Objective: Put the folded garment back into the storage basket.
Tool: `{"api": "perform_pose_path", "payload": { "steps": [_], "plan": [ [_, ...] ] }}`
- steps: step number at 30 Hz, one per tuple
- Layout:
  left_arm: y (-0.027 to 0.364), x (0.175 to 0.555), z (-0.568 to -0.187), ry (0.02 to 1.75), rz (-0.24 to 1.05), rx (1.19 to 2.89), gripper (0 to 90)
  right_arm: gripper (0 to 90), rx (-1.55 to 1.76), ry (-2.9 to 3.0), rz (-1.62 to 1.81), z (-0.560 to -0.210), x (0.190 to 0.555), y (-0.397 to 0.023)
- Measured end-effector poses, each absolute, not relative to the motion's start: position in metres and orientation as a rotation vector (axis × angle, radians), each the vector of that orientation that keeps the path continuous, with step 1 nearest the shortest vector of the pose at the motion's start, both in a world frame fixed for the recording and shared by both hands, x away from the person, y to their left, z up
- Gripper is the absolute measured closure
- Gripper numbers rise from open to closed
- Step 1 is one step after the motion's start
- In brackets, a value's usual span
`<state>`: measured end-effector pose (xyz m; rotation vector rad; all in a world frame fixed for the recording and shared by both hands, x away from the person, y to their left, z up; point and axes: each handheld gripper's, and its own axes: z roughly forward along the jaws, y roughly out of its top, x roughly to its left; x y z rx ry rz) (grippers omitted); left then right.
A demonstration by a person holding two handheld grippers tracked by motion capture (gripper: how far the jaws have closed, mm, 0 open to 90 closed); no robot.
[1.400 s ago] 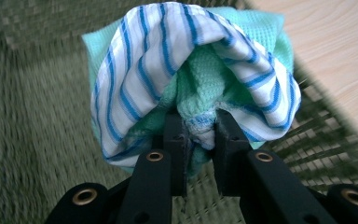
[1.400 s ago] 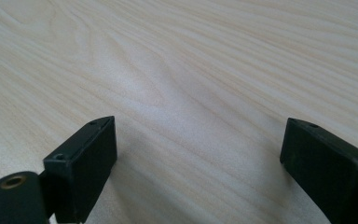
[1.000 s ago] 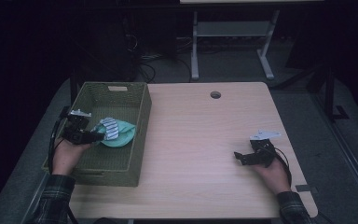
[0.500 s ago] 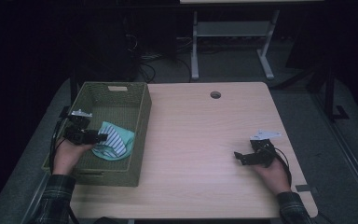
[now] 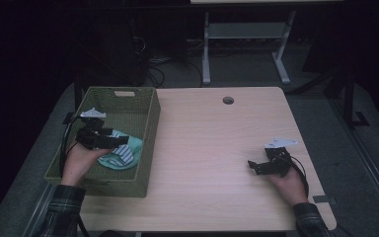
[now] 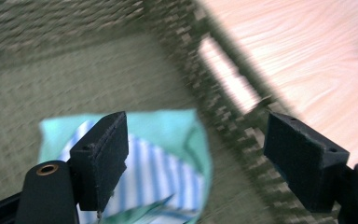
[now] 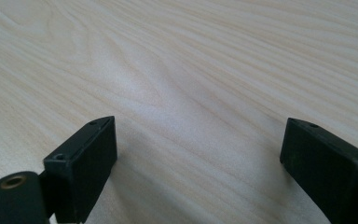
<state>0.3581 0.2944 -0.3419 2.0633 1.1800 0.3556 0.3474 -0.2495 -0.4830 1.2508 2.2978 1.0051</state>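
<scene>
Now, basket: a green woven basket [image 5: 145, 129] sits on the left part of the table [image 5: 217, 148], its right wall beside bare wood.
Contents: one folded cloth [image 5: 124, 153], mint green with blue and white stripes, lies on the basket floor near the right wall, toward the near end.
Left gripper: the left gripper [image 5: 121, 141] hangs inside the basket just above the cloth; its jaws have just been opening and stand wide apart, with nothing pinched between them.
Left gripper view: the cloth [image 6: 168, 149] lies below and behind the left jaw, the basket wall [image 6: 223, 116] crosses between the jaws.
Right gripper: the right gripper [image 5: 252, 166] rests on the table's right side, jaws spread, empty.
Surroundings: a round cable hole [image 5: 228, 100] near the far edge; a white desk frame [image 5: 242, 44] stands on the floor behind.
</scene>
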Motion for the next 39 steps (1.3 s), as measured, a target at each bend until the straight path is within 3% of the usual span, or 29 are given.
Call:
{"api": "perform_pose_path", "payload": {
  "steps": [17,39],
  "plan": [
    [0.209,0.344,-0.325,0.965,0.295,2.062,21.6,10.3,1.252,2.298,1.005,-0.483,0.347,-0.249],
    [0.104,0.337,-0.385,0.852,0.214,2.176,19.8,10.3,1.250,2.297,1.006,-0.483,0.347,-0.250]
  ]
}}
